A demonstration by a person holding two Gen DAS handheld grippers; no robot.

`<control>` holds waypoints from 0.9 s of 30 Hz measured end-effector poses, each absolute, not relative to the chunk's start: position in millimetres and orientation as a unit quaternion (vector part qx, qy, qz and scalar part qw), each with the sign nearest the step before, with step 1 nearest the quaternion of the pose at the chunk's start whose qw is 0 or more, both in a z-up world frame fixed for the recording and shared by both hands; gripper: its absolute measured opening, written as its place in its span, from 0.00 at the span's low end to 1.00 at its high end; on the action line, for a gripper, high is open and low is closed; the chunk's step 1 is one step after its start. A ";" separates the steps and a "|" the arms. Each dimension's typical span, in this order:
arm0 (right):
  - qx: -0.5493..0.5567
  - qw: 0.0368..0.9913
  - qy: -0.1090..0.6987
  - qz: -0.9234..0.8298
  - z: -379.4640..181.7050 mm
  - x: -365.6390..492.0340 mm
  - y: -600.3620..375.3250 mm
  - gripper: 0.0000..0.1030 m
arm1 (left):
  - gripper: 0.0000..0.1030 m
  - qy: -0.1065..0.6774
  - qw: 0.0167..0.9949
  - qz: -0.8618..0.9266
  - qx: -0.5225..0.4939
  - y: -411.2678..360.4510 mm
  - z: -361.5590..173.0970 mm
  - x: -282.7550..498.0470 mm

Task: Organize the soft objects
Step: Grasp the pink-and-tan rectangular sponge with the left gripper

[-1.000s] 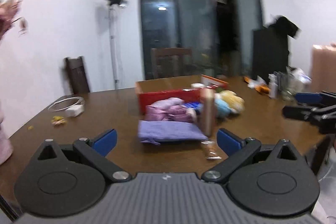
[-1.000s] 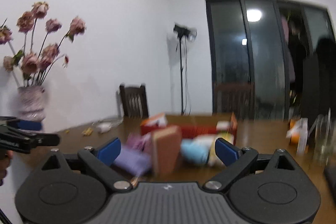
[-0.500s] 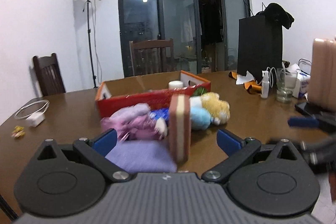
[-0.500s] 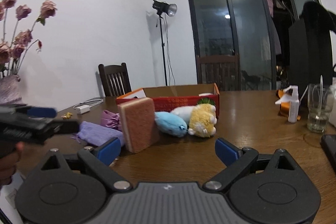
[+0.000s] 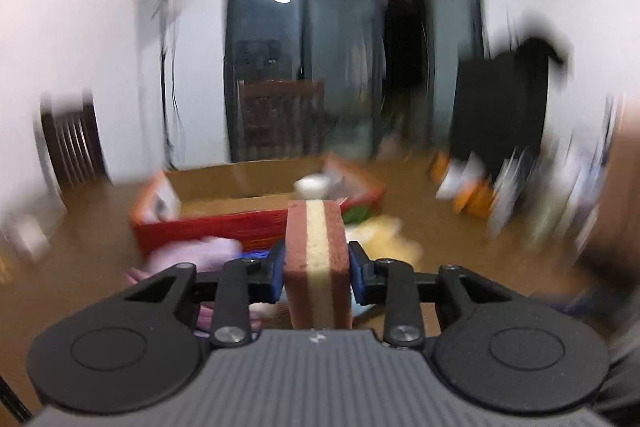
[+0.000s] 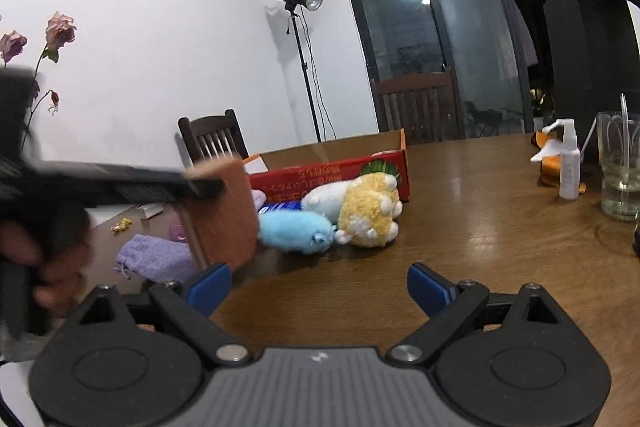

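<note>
Sponge (image 5: 316, 263) stood on edge between your left gripper (image 5: 317, 269) pads, in front of the red box (image 5: 248, 225); jaws were closing and looked already pressed on its two rough faces. Light and squashy, I'd judge: it would compress, so you needed a mid-height pinch, not a hard squeeze. Right gripper (image 6: 319, 287) hung released, nothing between its fingers.

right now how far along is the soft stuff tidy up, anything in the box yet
Barely started. Done: no soft thing shows in the red box, though its floor is partly hidden. In hand: the left claw is closing on the upright sponge, which sits between its pads. Left: the blue plush, yellow plush and purple pouch lie on the table. The right claw is open with nothing in it.
</note>
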State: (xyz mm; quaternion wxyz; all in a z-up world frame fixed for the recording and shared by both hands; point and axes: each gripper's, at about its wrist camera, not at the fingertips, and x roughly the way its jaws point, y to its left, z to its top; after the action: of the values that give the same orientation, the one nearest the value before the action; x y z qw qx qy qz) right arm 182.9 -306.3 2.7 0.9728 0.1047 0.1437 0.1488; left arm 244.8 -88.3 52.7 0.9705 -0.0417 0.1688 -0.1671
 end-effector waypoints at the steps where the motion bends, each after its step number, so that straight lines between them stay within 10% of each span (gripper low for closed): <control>1: 0.107 0.974 0.138 0.147 5.5 183.4 -312.5 0.90 | 0.31 0.186 0.957 -0.194 -0.106 -83.5 48.2 245.6; 6: 0.164 0.967 0.141 0.134 14.2 184.9 -351.7 0.90 | 0.37 0.253 0.916 -0.169 -0.261 -80.4 -0.4 250.7; 8: 0.166 0.965 0.150 0.133 12.2 182.0 -358.8 0.91 | 0.64 0.276 0.924 -0.166 -0.204 -87.4 -6.9 243.3; 10: 0.176 0.961 0.158 0.143 7.8 178.7 -362.9 0.91 | 0.69 0.268 0.939 -0.158 -0.149 -89.5 -8.6 226.2; 21: 0.232 0.914 0.227 0.242 -17.8 229.0 -331.6 0.70 | 0.68 0.257 0.956 -0.101 -0.101 -75.6 7.2 211.1; 27: 0.214 0.907 0.253 0.260 -20.3 244.6 -300.3 0.54 | 0.48 0.320 0.935 -0.107 -0.105 -77.4 -9.5 231.0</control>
State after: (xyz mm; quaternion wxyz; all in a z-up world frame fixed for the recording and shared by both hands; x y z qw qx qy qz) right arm 244.6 -300.3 -20.3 0.9070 0.2143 0.2527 0.2599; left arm 231.0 -77.4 -9.5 0.9355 -0.1050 0.3200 -0.1074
